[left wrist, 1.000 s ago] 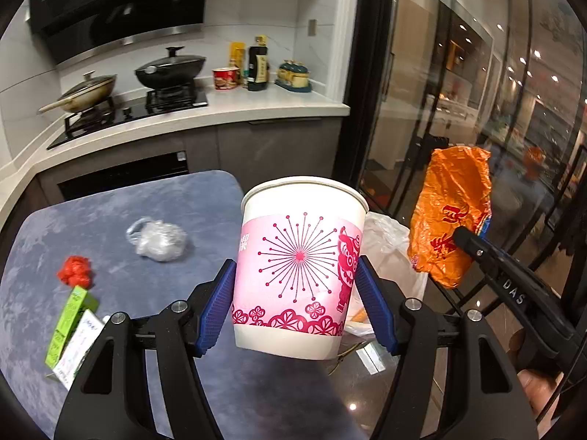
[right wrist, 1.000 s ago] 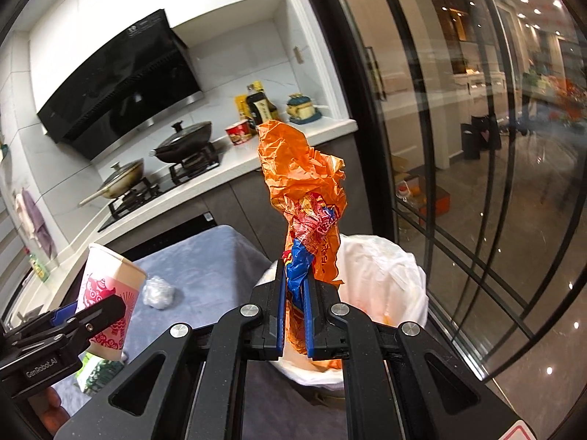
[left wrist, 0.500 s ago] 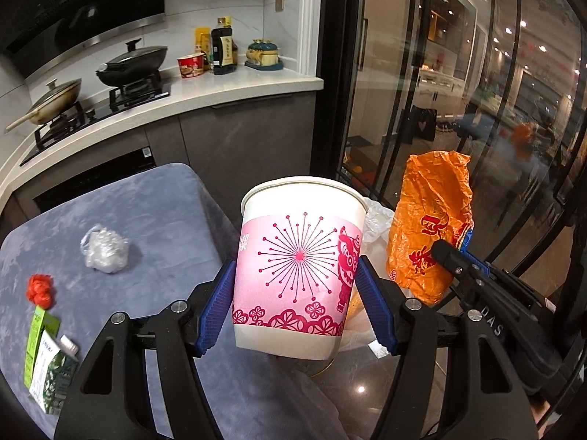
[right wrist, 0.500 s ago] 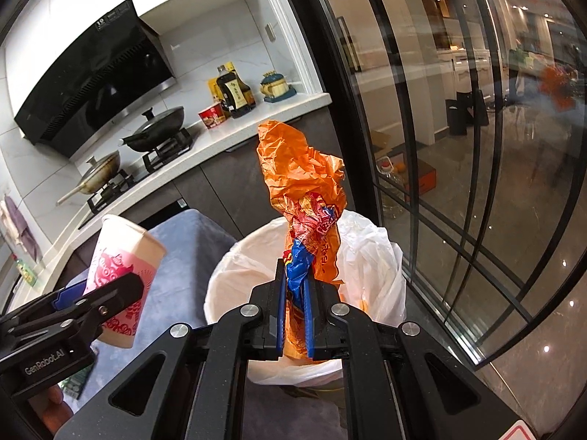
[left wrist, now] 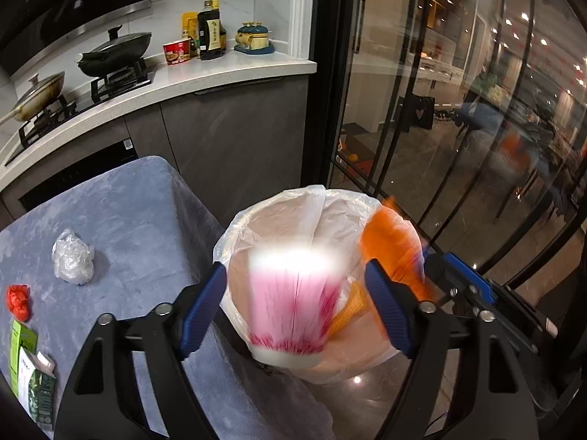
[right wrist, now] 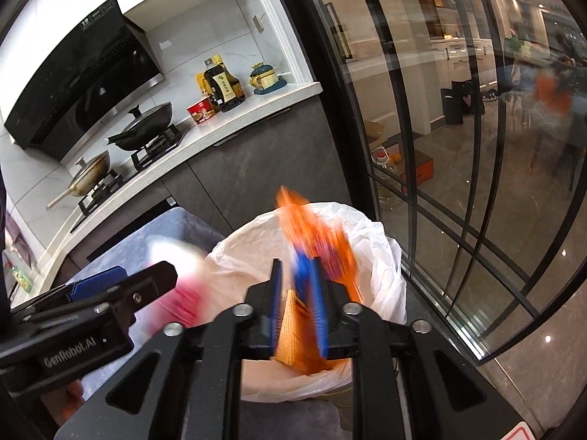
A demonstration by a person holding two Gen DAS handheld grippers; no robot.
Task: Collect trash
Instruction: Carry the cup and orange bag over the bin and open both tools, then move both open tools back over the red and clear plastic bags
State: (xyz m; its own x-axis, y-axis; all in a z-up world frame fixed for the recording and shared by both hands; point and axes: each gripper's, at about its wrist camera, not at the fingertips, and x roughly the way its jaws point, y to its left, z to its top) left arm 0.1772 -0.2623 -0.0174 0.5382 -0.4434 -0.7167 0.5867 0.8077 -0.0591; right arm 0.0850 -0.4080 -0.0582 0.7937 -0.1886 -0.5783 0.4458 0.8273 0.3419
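Both claws have dropped from beside the bin to right over it. Left claw [left wrist: 297, 304] and right claw [right wrist: 298, 304] are opening, cup [left wrist: 293, 300] and orange wrapper [right wrist: 312, 242] falling, blurred, into the white-lined bin [left wrist: 279, 205]. Keep them wide over the bin.

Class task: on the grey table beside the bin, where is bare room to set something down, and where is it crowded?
Bare: the table between the plastic wad and the bin, and its far end. Crowded: the left edge, with red scrap and green cartons.
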